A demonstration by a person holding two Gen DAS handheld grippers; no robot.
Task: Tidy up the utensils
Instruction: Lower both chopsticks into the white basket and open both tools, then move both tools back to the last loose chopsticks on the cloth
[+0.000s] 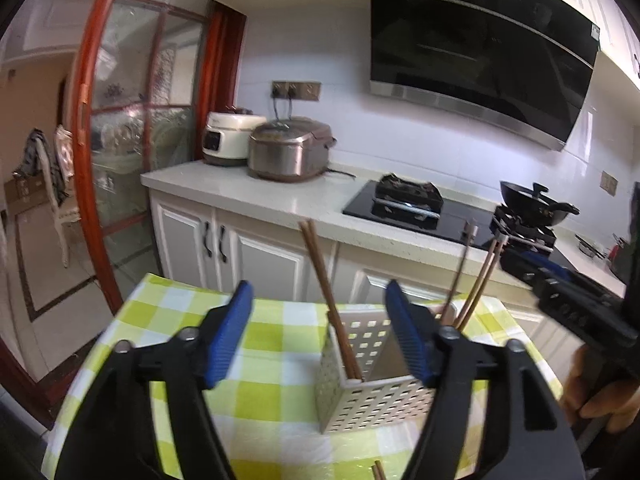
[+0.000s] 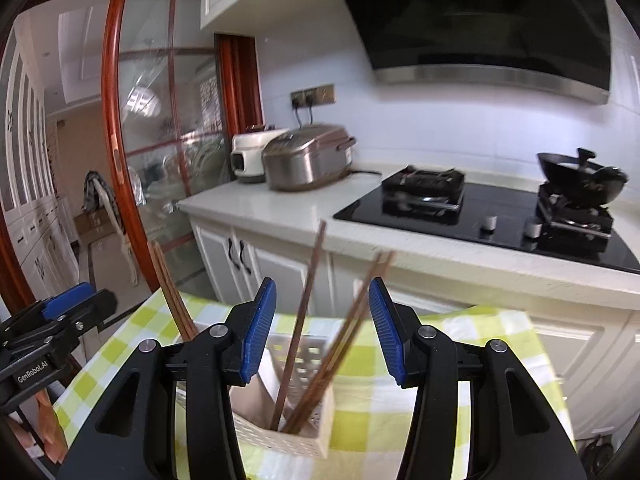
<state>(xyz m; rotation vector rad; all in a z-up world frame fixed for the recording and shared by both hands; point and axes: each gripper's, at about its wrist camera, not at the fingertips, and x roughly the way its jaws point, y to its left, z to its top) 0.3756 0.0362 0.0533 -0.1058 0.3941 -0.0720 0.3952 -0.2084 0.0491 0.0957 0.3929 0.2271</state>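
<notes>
Left wrist view: left gripper (image 1: 318, 334) spread wide and empty, hovering over the near-left corner of the utensil caddy (image 1: 374, 396), which stands on the checked tablecloth (image 1: 264, 420).
Caddy: white, perforated and divided, so chopsticks can lean upright in separate compartments.
Near-left compartment: one pair of chopsticks (image 1: 328, 296) leans left.
Far-right compartment: more chopsticks (image 1: 478, 280), tilted right.
Loose piece: a chopstick tip (image 1: 378, 471) lies on the cloth, nearest the camera, probably next to go in.
Right gripper (image 2: 322, 330): jaws wide, empty, above the caddy's chopsticks; the blur there suggests a fresh drop.
</notes>
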